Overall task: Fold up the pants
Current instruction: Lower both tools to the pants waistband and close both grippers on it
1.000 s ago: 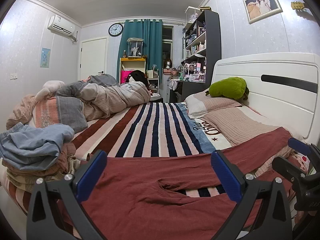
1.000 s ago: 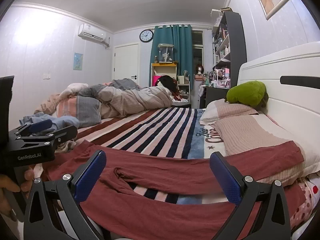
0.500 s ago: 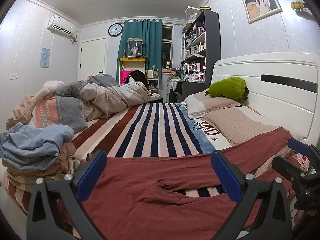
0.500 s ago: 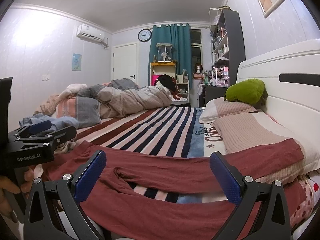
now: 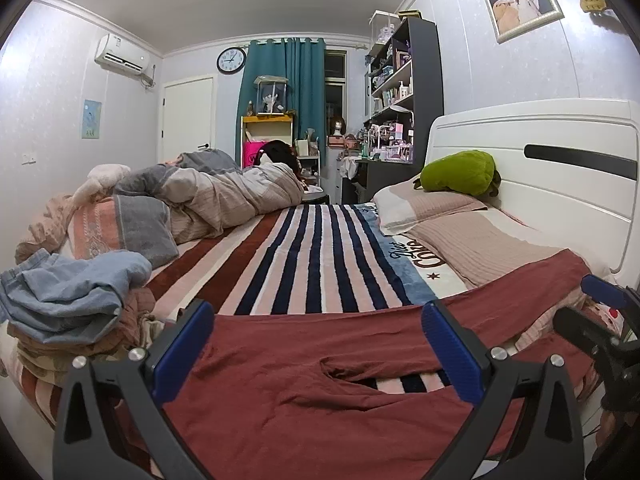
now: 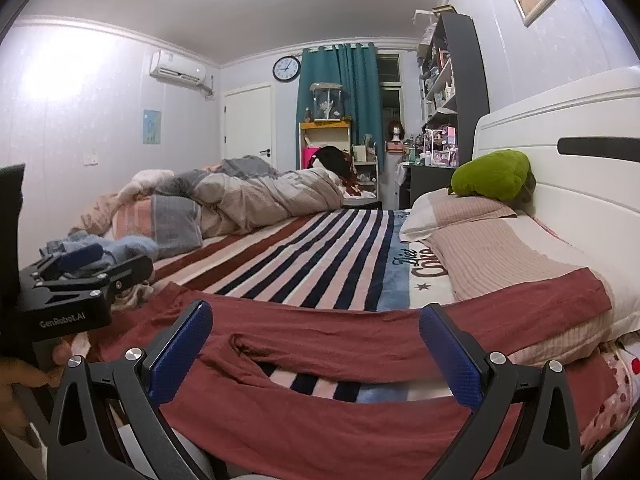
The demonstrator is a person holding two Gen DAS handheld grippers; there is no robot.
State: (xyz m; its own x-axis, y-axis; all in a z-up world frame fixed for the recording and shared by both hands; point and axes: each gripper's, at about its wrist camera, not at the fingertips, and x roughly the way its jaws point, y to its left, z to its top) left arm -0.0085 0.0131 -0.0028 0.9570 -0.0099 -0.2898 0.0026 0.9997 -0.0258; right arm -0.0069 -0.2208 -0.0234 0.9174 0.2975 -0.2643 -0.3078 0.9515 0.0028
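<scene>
Red pants (image 5: pixel 304 396) lay spread flat across the striped bed (image 5: pixel 320 256), both left tongs (image 5: pixel 318 350) and right tongs (image 6: pixel 316 350) released, hovering above them.

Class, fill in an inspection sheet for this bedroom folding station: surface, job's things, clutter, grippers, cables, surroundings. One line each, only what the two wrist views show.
Surface: bed with a striped blanket, bare in the middle.
Job's things: red pants spread flat across the near edge, legs apart with a gap of blanket between them, far leg end lying over a pillow; unfolded.
Clutter: clothes pile at left, quilt bunched behind it, green plush by the headboard.
Grippers: left gripper open above the pants; right gripper open, holding nothing.
Cables: nothing seen.
Surroundings: shelves, curtain, clock, door.
</scene>
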